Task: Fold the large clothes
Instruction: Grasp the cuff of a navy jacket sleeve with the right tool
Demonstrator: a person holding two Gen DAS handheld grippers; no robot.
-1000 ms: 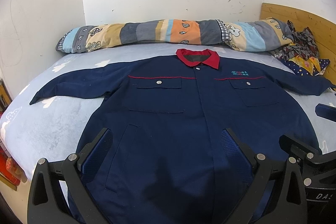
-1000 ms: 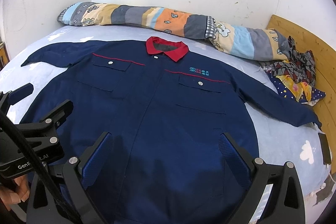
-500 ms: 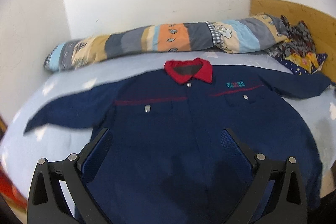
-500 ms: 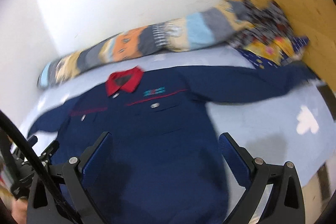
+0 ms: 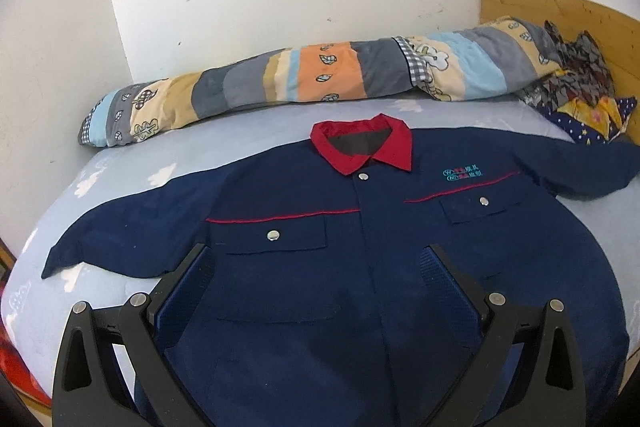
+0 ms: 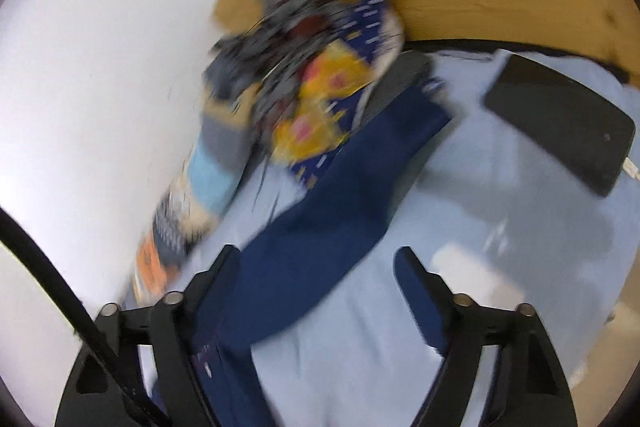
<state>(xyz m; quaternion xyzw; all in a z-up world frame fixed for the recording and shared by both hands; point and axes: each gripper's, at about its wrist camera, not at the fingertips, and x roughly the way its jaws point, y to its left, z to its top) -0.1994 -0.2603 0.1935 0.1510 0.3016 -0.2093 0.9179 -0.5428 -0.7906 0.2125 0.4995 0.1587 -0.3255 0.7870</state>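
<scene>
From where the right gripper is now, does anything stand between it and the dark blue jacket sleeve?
Nothing visible does. The open right gripper points straight at the dark blue jacket sleeve; the black phone lies aside on the light blue bedsheet.

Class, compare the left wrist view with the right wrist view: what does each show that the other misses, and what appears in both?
Only the left wrist view shows the jacket's red collar, its chest pockets and the left gripper, fingers open. Only the right wrist view shows the black phone on the sheet and the right gripper, open above one sleeve. Both show the navy jacket, the patchwork bolster, the wooden headboard and the pale blue sheet.
</scene>
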